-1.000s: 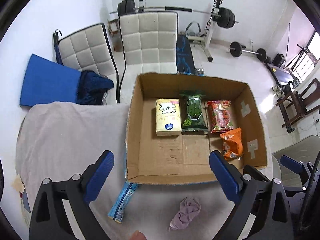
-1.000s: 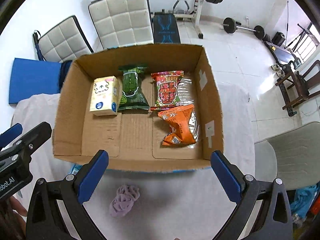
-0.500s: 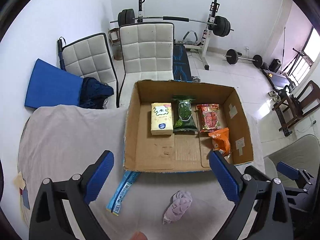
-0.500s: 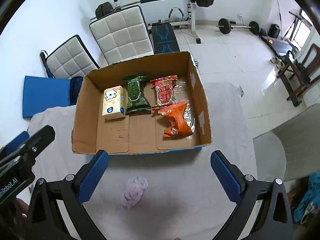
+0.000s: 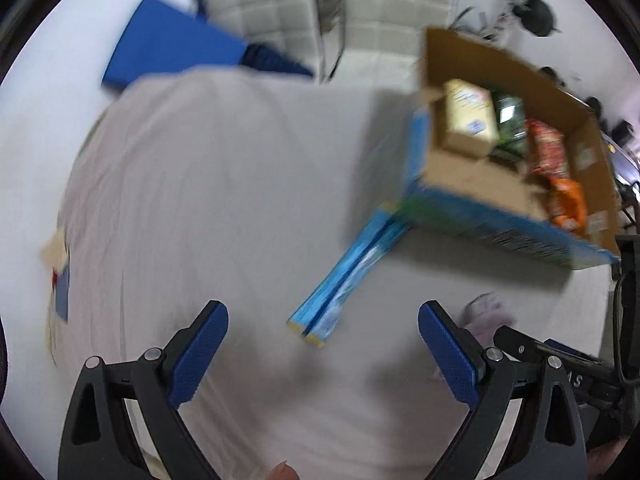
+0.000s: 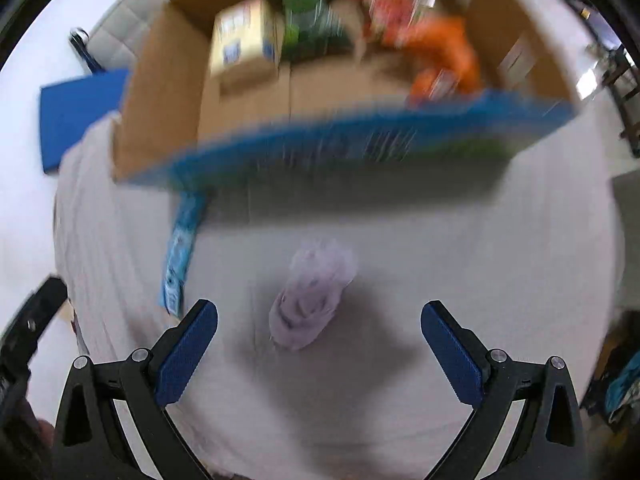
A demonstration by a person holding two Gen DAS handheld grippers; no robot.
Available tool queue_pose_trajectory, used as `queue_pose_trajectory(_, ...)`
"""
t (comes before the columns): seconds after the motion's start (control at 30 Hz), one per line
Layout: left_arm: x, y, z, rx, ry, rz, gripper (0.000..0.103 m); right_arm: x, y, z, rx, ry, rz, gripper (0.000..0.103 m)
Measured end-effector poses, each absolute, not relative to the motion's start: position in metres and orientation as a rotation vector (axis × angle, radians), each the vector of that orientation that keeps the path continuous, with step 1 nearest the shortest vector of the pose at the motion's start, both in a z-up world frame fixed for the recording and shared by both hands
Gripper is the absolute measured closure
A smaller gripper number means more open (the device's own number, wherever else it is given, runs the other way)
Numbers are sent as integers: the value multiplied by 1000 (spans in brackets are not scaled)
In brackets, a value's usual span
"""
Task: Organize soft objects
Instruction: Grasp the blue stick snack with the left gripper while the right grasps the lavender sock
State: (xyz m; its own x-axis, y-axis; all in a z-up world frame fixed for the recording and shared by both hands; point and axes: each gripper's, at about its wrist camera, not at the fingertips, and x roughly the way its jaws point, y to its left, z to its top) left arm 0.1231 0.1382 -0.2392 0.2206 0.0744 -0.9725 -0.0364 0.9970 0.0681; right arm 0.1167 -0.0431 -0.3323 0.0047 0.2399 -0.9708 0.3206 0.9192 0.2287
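Note:
A long blue packet lies on the grey cloth, one end against the cardboard box; it also shows in the right wrist view. My left gripper is open and empty just short of the packet's near end. A crumpled lilac cloth lies on the table between the fingers of my right gripper, which is open and empty just above it. The cloth shows at the right in the left wrist view. The box holds a yellow pack, a green bag, a red bag and an orange bag.
The table is covered with a pale grey cloth. Two white padded chairs and a blue mat stand behind it. Both views are motion-blurred.
Both grippers have dropped towards the table. The left one swung left and down over the blue packet; the right one came down around the lilac cloth. Both remain open.

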Motion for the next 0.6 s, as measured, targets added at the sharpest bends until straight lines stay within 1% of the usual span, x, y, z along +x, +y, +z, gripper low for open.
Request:
queue_pose_trajectory(0.1, 122, 153, -267, 23, 1408, 95, 5, 116, -30, -369, 483, 1648, -79, 1)
queue_pose_trajectory(0.17, 124, 152, -280, 39, 1436, 83, 5, 116, -25, -387, 496, 1675, -97, 9)
queue_pose_trajectory(0.2, 128, 148, -290, 61, 1455, 73, 5, 116, -22, -396, 488, 1691, -110, 16)
queue_pose_trajectory(0.23, 131, 145, -297, 77, 1468, 60, 5, 116, -21, -400, 486, 1697, -115, 27)
queue_pose_trajectory(0.27, 136, 142, -303, 86, 1477, 48, 5, 116, -20, -405, 486, 1706, -123, 35)
queue_pose_trajectory(0.3, 142, 138, -311, 103, 1490, 37, 5, 115, -19, -409, 488, 1713, -123, 47)
queue_pose_trajectory(0.33, 146, 134, -317, 112, 1496, 23, 5, 115, -18, -411, 493, 1719, -119, 50)
queue_pose_trajectory(0.43, 162, 120, -333, 159, 1504, -6, 5, 113, -15, -406, 434, 1703, -113, 53)
queue_pose_trajectory(0.6, 183, 96, -354, 264, 1513, -51, 7, 108, -13, -398, 350, 1698, -94, 53)
